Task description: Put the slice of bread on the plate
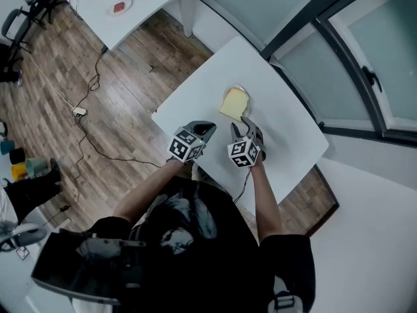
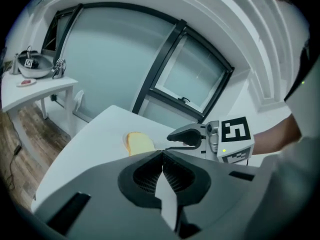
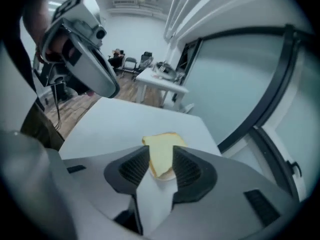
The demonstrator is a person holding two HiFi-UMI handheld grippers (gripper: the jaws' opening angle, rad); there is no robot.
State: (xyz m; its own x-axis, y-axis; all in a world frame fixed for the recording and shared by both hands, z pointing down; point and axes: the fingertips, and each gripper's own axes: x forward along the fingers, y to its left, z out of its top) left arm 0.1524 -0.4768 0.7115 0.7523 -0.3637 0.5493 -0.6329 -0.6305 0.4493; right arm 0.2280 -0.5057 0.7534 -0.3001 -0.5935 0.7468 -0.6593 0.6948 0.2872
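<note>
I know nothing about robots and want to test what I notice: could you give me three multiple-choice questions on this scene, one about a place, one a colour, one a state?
1. Where does the bread lie? A on the floor; B on the plate; C on a chair.
2. What colour is the table under it? A white; B red; C black.
3. How do the left tongs stand? A wide apart; B gripping bread; C shut, empty.
B: the bread rests on the plate. A: the table is white. C: their jaws meet with nothing between.
</note>
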